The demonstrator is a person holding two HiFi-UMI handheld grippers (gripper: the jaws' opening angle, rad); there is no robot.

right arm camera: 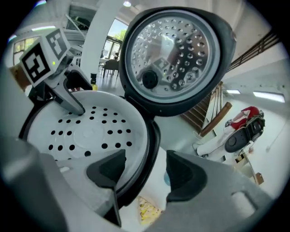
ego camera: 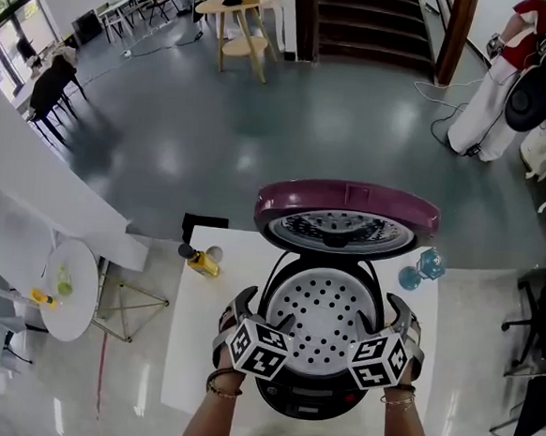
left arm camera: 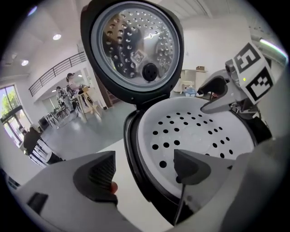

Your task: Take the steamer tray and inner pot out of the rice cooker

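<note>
The rice cooker (ego camera: 311, 398) stands open on the white table, its maroon lid (ego camera: 347, 206) tipped up at the back. A white steamer tray (ego camera: 326, 312) with round holes fills its mouth and hides the inner pot. My left gripper (ego camera: 264, 313) is open astride the cooker's left rim: in the left gripper view (left arm camera: 144, 170) one jaw is over the table and the other over the tray (left arm camera: 195, 131). My right gripper (ego camera: 386, 317) is open astride the right rim (right arm camera: 146, 172), one jaw above the tray (right arm camera: 86, 131). Neither pair of pads presses on anything.
A yellow bottle (ego camera: 201, 261) stands left of the cooker and blue glass pieces (ego camera: 421, 267) to its right on the table (ego camera: 188, 347). A round white side table (ego camera: 70, 290) is on the left. A person (ego camera: 520, 72) stands far back right.
</note>
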